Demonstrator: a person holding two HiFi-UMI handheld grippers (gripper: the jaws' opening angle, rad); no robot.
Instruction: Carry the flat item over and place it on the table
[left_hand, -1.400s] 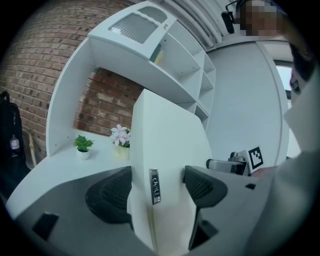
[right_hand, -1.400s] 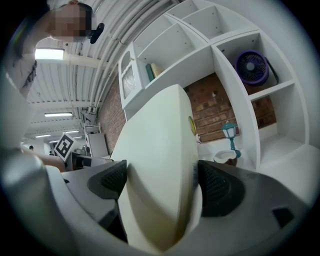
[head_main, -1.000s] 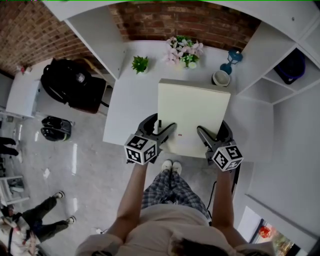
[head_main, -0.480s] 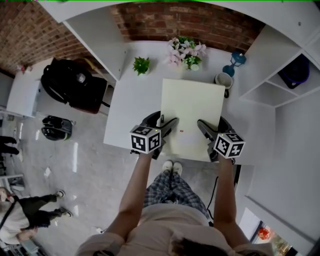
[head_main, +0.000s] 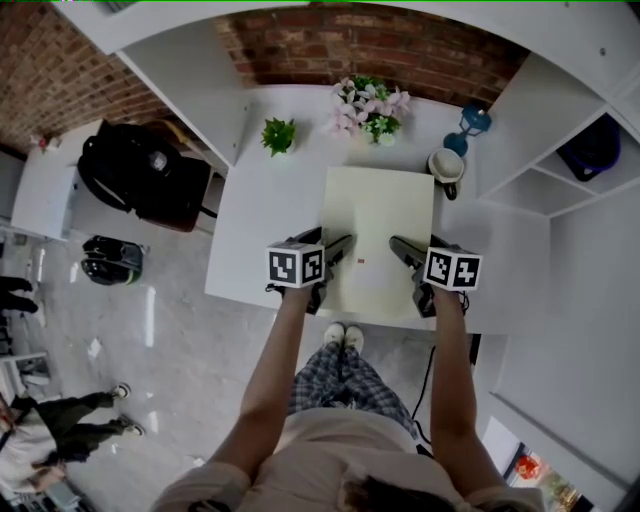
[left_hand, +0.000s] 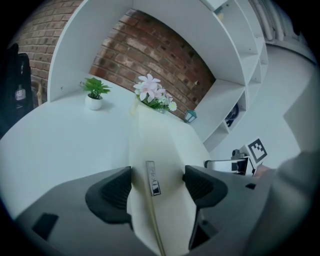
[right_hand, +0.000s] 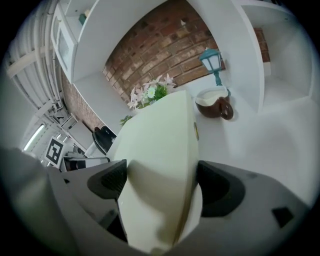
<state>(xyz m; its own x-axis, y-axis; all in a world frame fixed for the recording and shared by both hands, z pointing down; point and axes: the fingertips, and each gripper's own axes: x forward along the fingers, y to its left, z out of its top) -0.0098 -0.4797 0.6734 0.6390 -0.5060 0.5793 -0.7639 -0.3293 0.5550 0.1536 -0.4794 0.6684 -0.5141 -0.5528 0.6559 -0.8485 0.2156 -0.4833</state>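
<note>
Left hand-held gripper (head_main: 338, 250) and right hand-held gripper (head_main: 402, 248) are each clamped on the near edge of the flat item (head_main: 380, 215). Item is held over the surface (head_main: 265, 215), short of the flowers (head_main: 370, 105). Contact can't be confirmed. Carry is judged done, with set-down and release left.

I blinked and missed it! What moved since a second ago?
The left gripper and right gripper lowered the flat cream item toward the table, still clamped on it. The plants and mug stayed put.
</note>
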